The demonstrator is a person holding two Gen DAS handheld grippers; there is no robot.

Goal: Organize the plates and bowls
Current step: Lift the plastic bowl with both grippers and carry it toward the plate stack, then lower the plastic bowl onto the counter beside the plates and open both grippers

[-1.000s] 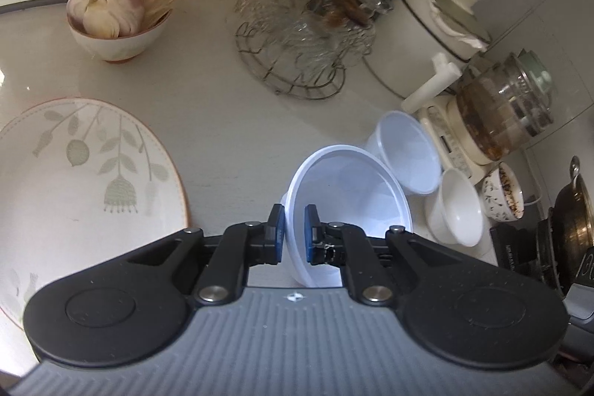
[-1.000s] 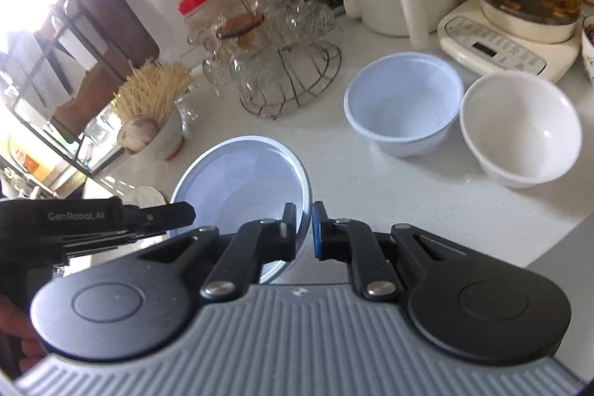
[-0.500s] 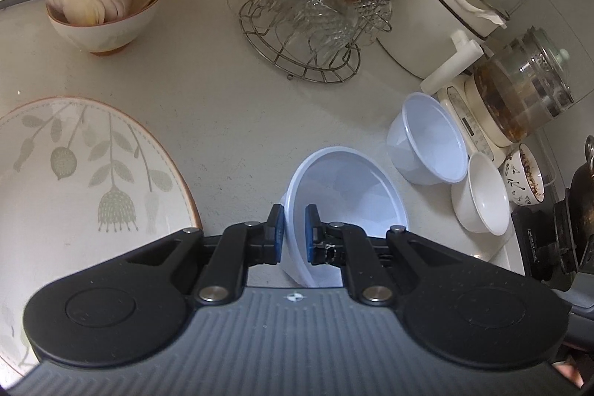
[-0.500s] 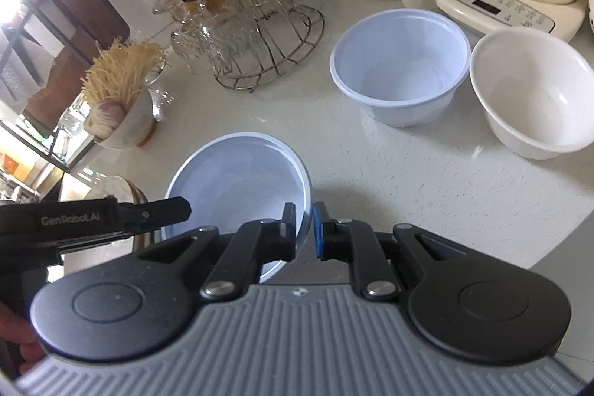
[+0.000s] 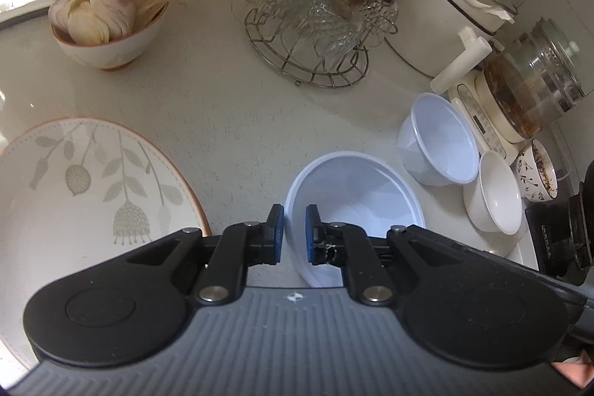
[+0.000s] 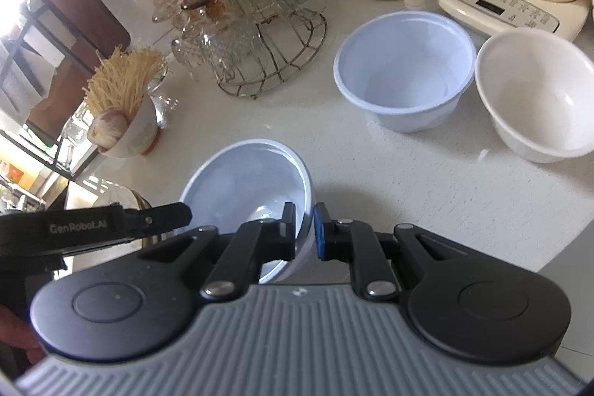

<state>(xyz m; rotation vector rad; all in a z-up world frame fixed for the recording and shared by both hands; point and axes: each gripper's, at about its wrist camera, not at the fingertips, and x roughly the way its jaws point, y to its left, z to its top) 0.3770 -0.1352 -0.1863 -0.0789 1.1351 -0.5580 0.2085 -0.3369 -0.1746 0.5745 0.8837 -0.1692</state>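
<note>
Both grippers pinch opposite sides of one pale blue bowl (image 5: 356, 195), which tilts over the counter (image 5: 222, 114). The left gripper (image 5: 295, 234) has the bowl's left wall between nearly closed pads, one inside, one outside. The right gripper (image 6: 304, 231) does the same on the right wall, jaws a narrow gap apart, pressed on the rim. Both point steeply down and forward; in the right view the left tool comes in from the left edge toward the bowl's far rim. Bowl count: five. The held one; a second pale blue bowl (image 6: 404, 84) upright farther back; a white bowl (image 6: 538, 91) just beside it on the right; a small patterned bowl (image 5: 540, 175) beyond that, near the counter edge; a bowl of noodles and garlic (image 5: 107, 36) far left. Plates: one, a leaf-patterned plate (image 5: 85, 188), left of the held bowl, apart from it. Farther back: one wire rack of glass cups (image 5: 315, 25), one white pot (image 5: 445, 17), one glass kettle (image 5: 531, 91) on a cream base.
</note>
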